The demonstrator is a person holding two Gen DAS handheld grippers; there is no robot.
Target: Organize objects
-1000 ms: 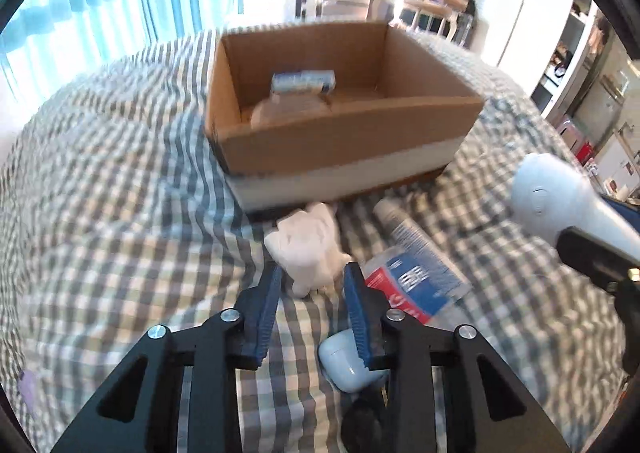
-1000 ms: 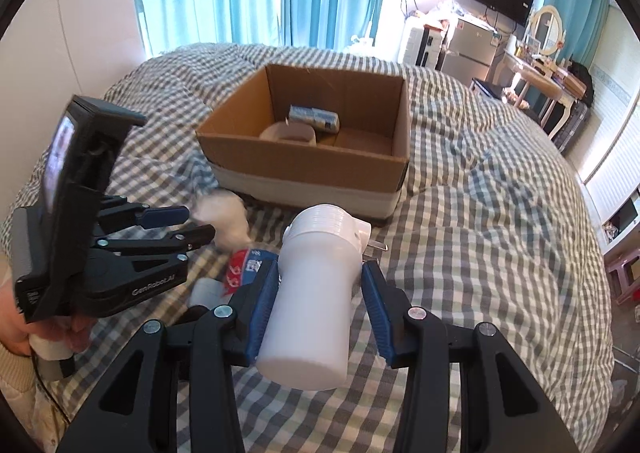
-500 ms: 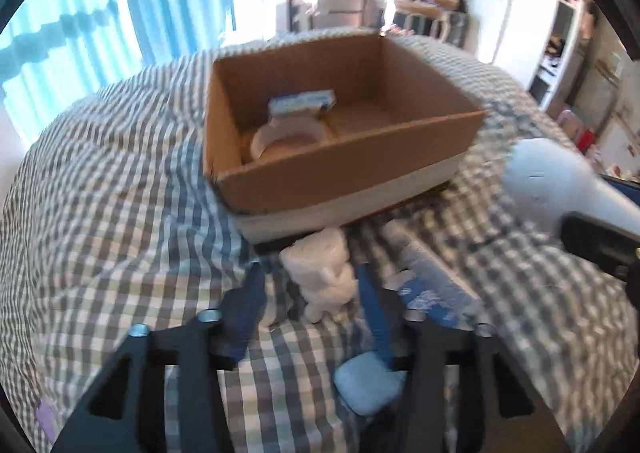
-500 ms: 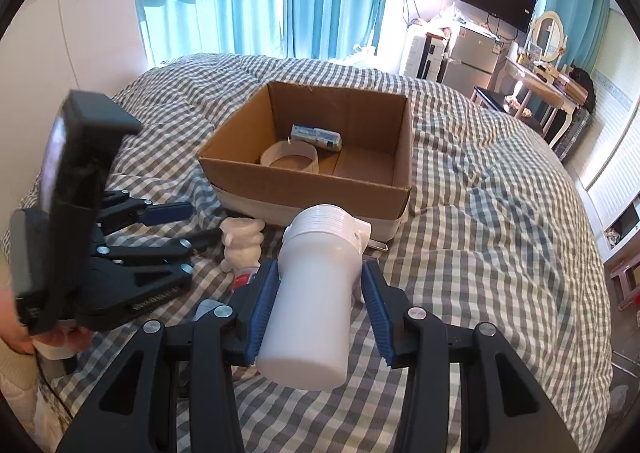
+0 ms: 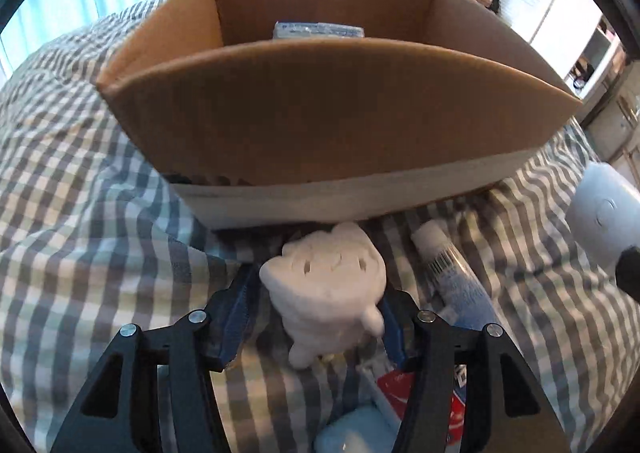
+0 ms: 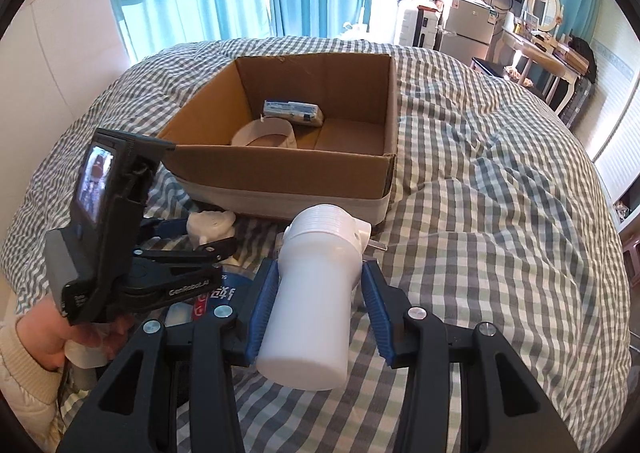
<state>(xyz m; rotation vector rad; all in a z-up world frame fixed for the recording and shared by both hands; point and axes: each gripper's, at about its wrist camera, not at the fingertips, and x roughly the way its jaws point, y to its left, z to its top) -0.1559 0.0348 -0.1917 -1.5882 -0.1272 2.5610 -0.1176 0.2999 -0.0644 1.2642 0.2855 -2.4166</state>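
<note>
Left gripper [image 5: 316,317] clamped on white figurine [image 5: 326,289], held just in front of cardboard box [image 5: 328,113] near wall. Right gripper [image 6: 320,293] grasping white cylindrical container [image 6: 316,293], above checkered bed [image 6: 500,213], short of box. Toothpaste tube [image 5: 448,273] on bed beside figurine. Inside box: blue-white packet [image 6: 293,112] and tape roll [image 6: 264,133].
</note>
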